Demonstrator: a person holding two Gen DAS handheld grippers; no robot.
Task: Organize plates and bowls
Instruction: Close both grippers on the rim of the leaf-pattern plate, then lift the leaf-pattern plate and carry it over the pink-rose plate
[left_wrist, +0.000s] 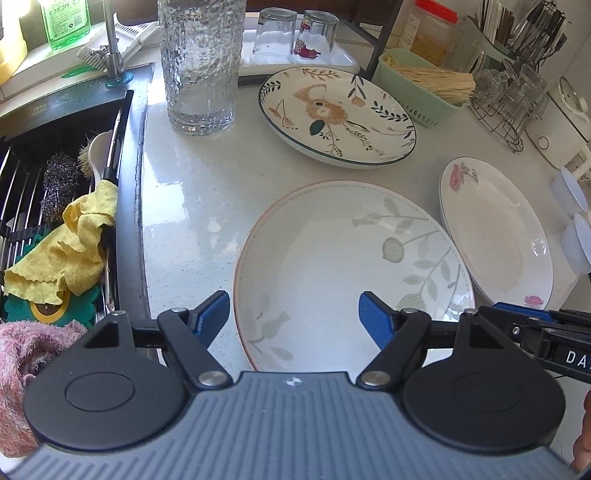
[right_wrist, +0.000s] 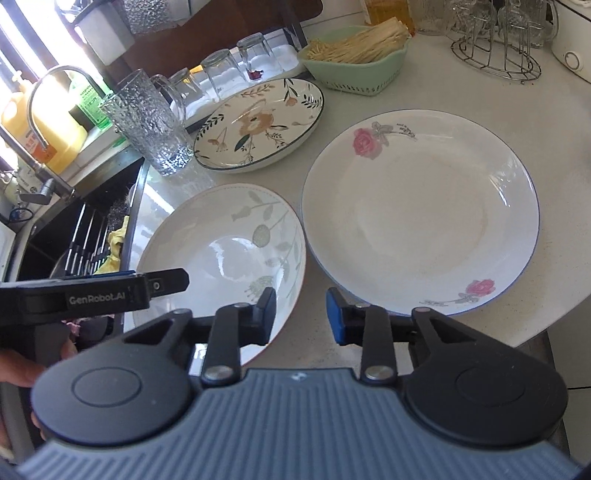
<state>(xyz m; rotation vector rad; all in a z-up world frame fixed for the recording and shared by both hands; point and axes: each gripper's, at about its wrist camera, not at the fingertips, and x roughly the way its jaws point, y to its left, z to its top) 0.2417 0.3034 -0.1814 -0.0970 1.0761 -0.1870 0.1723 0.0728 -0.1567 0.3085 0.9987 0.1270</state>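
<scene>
Three plates lie on the pale surface (left_wrist: 192, 206): a green-leaf plate (left_wrist: 332, 258) nearest, a rose plate (right_wrist: 421, 210) just beside it, a brown-flower plate (left_wrist: 336, 114) behind. The left gripper (left_wrist: 293, 314) hangs over the leaf plate's near rim, fingers apart. The right gripper (right_wrist: 301, 314) hovers above the gap between leaf and rose plates, fingers narrowly apart, holding nothing.

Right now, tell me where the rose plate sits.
The rose plate lies flat on the counter at the right of both views, beside the green-leaf plate and in front of the mint basket.
</scene>
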